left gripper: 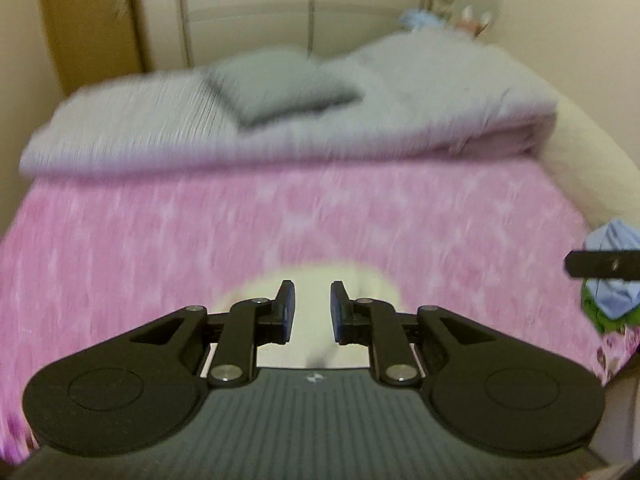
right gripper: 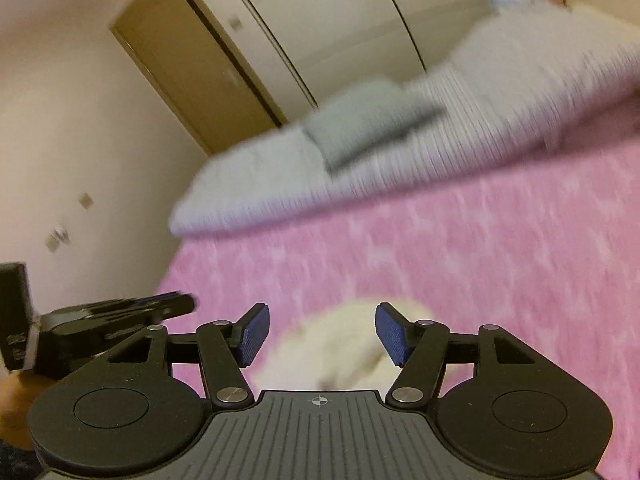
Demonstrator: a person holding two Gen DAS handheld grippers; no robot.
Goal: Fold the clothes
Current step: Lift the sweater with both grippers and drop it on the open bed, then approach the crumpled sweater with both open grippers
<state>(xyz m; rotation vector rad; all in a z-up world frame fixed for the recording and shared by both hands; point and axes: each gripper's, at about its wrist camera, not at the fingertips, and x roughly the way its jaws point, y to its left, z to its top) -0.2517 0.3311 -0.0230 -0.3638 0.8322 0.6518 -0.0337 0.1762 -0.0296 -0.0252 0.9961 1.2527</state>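
The clothes here are a cream garment (left gripper: pixel 320 312) lying on the pink bed cover (left gripper: pixel 160 248), just below my left gripper (left gripper: pixel 312 308) and my right gripper (right gripper: pixel 320 332). It is blurred and partly hidden behind the fingers, so I cannot tell what kind. Both grippers stand open, holding nothing. A blue and green pile (left gripper: pixel 610 296) is cut off at the edge. I can read no writing.
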